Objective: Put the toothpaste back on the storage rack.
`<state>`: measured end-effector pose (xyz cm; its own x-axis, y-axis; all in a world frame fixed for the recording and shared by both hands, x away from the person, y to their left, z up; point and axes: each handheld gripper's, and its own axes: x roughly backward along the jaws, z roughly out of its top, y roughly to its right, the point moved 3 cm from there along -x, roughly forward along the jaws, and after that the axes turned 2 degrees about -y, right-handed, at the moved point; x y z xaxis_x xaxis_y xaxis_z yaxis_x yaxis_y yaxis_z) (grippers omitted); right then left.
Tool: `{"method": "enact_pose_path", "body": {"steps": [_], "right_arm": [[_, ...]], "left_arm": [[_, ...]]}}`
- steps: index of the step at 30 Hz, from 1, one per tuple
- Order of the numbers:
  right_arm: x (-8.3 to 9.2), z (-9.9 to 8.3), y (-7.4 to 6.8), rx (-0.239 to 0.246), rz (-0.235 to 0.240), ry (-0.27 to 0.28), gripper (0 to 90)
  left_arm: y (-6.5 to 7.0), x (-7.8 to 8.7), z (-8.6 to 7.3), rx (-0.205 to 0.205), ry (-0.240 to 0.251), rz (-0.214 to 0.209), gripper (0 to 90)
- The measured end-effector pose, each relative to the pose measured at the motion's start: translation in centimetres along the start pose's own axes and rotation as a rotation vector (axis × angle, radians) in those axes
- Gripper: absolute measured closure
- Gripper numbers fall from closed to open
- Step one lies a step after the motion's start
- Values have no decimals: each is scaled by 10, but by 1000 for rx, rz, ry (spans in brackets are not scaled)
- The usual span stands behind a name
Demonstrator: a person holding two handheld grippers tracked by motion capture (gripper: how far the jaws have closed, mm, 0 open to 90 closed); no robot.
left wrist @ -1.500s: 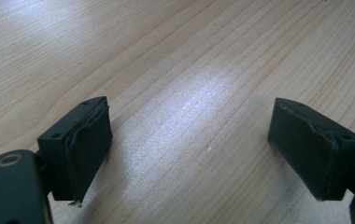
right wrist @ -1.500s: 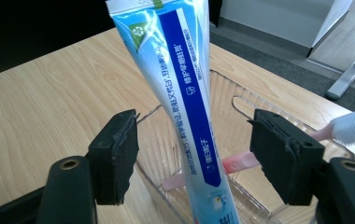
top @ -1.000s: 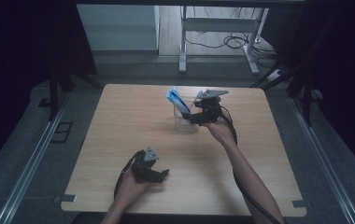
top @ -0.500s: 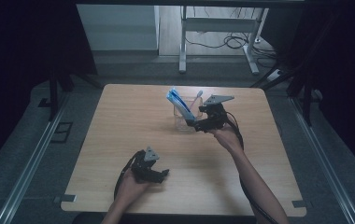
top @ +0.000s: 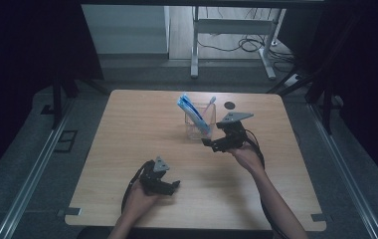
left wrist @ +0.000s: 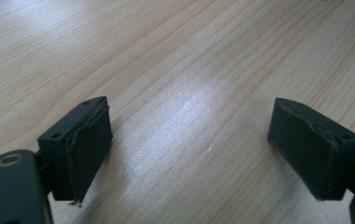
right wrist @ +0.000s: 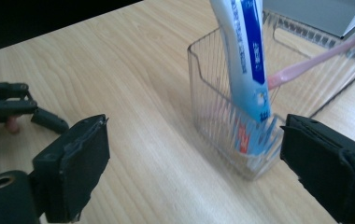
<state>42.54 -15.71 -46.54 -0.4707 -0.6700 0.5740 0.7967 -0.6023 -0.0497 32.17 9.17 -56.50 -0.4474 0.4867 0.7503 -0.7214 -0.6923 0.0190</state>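
A clear ribbed holder (top: pixel 196 128) stands on the wooden table (top: pixel 127 129), a little beyond its middle. A blue and white toothpaste tube (top: pixel 191 110) and a pink toothbrush (top: pixel 208 106) lean inside it. My right gripper (top: pixel 211 146) hovers just in front and to the right of the holder, apart from it. Its jaws have just been opening, and nothing is between them. In the right gripper view the holder (right wrist: pixel 222 116), tube (right wrist: pixel 245 51) and toothbrush (right wrist: pixel 306 63) lie just beyond that gripper (right wrist: pixel 196 140). My left gripper (top: pixel 169 188) rests open near the front edge, with bare wood under it (left wrist: pixel 189 121).
A small dark round spot (top: pixel 230 105) marks the table behind the holder. Metal desk legs (top: pixel 194 45) and cables (top: pixel 249 44) lie on the floor past the far edge. The left hand's gripper (right wrist: pixel 7 109) shows at the left of the right gripper view.
My right gripper has drawn back from the holder toward the near side and slightly lower, with its jaws wider. The left gripper has stayed put.
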Motion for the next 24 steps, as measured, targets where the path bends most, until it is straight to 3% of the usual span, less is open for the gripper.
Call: {"method": "enact_pose_path", "body": {"steps": [8,24], "right_arm": [[8,-17,-4,9,-17,-24,0],[25,-57,-12,8,-55,-46,0]], "left_arm": [[0,0,0,0,0,0,136],[0,0,0,0,1,1,137]]}}
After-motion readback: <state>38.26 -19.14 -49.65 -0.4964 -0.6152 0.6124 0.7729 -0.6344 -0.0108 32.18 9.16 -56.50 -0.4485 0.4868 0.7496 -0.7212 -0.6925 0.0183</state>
